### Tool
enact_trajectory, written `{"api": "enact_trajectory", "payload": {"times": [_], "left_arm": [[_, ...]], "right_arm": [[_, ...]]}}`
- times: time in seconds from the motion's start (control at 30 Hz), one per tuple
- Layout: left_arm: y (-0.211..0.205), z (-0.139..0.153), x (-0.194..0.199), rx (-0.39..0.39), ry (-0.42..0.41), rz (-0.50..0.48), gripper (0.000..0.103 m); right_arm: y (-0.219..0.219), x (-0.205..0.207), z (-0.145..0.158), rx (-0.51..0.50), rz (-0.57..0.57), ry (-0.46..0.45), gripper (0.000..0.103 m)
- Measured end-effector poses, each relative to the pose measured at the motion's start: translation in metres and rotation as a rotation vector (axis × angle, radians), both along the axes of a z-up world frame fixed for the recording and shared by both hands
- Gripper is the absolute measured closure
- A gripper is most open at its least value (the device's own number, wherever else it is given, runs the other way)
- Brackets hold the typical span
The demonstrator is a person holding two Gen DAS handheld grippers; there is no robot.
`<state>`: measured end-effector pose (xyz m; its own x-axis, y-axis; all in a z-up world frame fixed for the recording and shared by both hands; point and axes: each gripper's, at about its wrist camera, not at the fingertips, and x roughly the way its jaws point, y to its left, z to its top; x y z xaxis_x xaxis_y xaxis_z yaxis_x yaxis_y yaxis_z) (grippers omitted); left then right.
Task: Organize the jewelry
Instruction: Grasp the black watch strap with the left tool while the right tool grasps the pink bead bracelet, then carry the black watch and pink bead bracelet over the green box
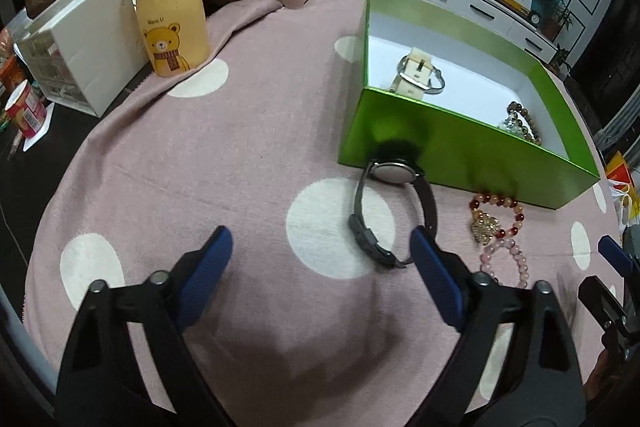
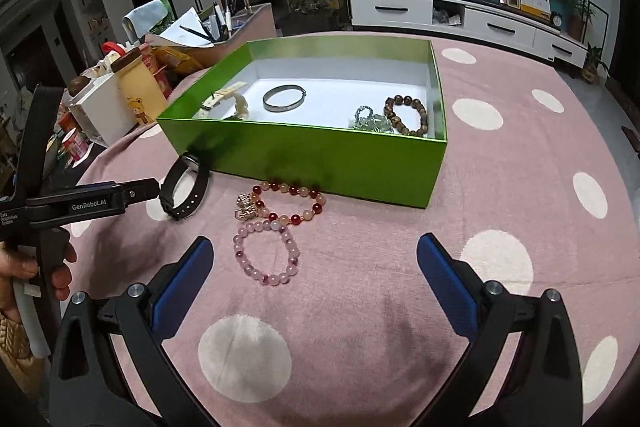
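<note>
We are holding the left hand-held gripper (image 1: 320,247) open beside the black watch (image 1: 390,203), the right hand-held gripper (image 2: 316,259) open over the pink bracelet (image 2: 266,253); closing off-centre risks flicking them away.

1. "GenRobot.AI" is printed in white on the black body of the left gripper (image 2: 160,191), seen from the right wrist view.
2. "Data Acquisition System" stands in small white letters at that body's left end.
3. "Warm U" sits above the bear on the yellow pouch (image 1: 170,7).
</note>
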<state>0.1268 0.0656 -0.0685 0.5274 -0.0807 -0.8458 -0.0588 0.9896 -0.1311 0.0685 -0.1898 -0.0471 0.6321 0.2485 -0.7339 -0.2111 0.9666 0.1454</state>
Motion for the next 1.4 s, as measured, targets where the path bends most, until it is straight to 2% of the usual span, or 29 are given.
{"api": "enact_trajectory", "payload": {"times": [0.1, 0.17, 0.27, 0.63, 0.7, 0.9, 0.97, 1.1, 1.4], "left_arm": [[0.002, -0.005, 0.004, -0.003, 0.009, -0.005, 0.024], [0.002, -0.008, 0.007, -0.006, 0.014, -0.011, 0.03], [0.002, -0.013, 0.012, -0.009, 0.022, -0.027, 0.038], [-0.016, -0.019, 0.029, 0.039, 0.038, -0.091, 0.061], [-0.018, -0.018, 0.03, 0.046, 0.038, -0.1, 0.069], [-0.024, -0.019, 0.032, 0.08, 0.03, -0.13, 0.082], [-0.025, -0.019, 0.031, 0.071, 0.028, -0.143, 0.09], [-0.028, -0.019, 0.027, 0.063, 0.02, -0.158, 0.096], [-0.025, -0.011, 0.01, 0.047, -0.01, -0.156, 0.097]], "right_arm": [[0.003, 0.004, -0.005, -0.009, 0.005, 0.011, 0.006], [0.006, 0.007, -0.009, -0.02, 0.012, 0.019, 0.017], [0.013, 0.014, -0.017, -0.035, 0.028, 0.04, 0.028], [0.039, 0.022, -0.035, -0.134, 0.113, 0.061, 0.064], [0.04, 0.022, -0.039, -0.145, 0.122, 0.066, 0.069], [0.049, 0.021, -0.043, -0.174, 0.148, 0.057, 0.086], [0.05, 0.02, -0.043, -0.175, 0.157, 0.05, 0.095], [0.047, 0.017, -0.041, -0.15, 0.162, 0.056, 0.096], [0.039, 0.002, -0.015, -0.113, 0.153, -0.009, 0.096]]}}
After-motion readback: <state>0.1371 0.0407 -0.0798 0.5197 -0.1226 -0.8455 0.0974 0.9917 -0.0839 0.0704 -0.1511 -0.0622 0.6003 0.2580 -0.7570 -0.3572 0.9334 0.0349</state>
